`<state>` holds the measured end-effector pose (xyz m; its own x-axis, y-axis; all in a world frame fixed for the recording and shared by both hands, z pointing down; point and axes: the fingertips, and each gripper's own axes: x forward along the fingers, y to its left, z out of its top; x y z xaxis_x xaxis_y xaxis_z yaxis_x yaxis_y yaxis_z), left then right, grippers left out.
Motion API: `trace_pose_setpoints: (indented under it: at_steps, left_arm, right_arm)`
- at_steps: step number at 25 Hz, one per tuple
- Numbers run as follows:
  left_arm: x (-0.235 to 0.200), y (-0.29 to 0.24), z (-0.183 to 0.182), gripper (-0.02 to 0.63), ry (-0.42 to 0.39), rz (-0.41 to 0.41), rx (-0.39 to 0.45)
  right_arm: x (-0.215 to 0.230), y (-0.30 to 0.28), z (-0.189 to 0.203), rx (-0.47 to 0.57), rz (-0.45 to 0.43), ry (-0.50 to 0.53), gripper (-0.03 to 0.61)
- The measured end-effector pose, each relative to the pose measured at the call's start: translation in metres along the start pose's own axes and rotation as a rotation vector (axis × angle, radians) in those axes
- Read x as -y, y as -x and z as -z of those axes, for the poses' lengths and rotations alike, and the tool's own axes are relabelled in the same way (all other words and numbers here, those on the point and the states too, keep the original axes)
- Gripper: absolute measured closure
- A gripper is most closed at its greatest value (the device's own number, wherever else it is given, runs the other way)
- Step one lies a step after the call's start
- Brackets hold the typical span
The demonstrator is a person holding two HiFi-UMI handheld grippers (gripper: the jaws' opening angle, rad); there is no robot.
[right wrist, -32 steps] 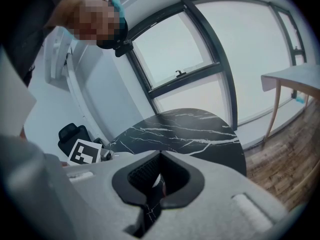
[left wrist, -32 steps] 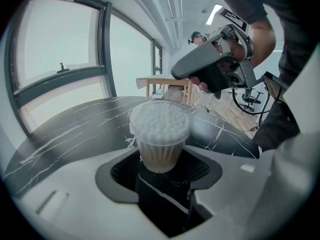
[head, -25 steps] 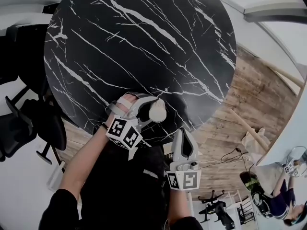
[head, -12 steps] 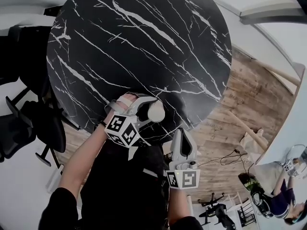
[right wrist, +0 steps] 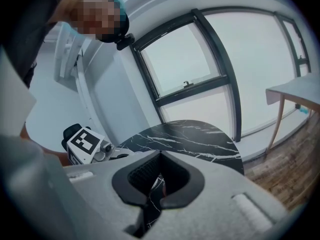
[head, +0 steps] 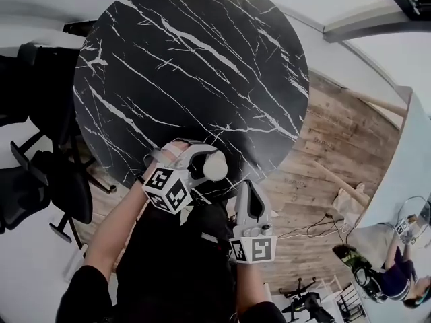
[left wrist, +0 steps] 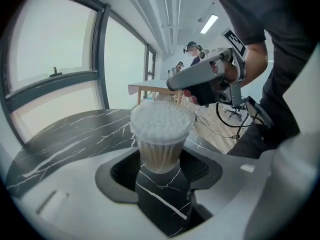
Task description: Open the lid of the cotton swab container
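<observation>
Over the table point(head: 202, 59) edge, the left gripper point(head: 207, 164) has lifted the clamped cotton swab container point(left wrist: 160, 141); the shut, empty right gripper point(head: 250, 192) awaits its lid point(left wrist: 161, 116).

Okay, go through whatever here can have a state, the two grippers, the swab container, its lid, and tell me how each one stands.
left gripper: shut on the container.
right gripper: shut, nothing between its jaws.
container: upright, packed with swabs, held by the left gripper.
lid: clear, looks still on.
</observation>
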<state>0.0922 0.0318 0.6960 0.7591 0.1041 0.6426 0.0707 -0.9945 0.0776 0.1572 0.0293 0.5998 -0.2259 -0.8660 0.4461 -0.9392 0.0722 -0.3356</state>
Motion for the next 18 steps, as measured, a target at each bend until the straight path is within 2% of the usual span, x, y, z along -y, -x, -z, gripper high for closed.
trace_pose_setpoints:
  at_steps: [8, 18]
  left_arm:
    - [0.01, 0.042, -0.028, 0.359, 0.025, 0.023, 0.031]
    - [0.029, 0.082, -0.053, 0.357, 0.025, 0.032, 0.015]
  right_arm:
    - [-0.023, 0.014, -0.023, 0.027, -0.02, 0.005, 0.581]
    - [-0.05, 0.034, -0.045, 0.043, -0.043, 0.042, 0.581]
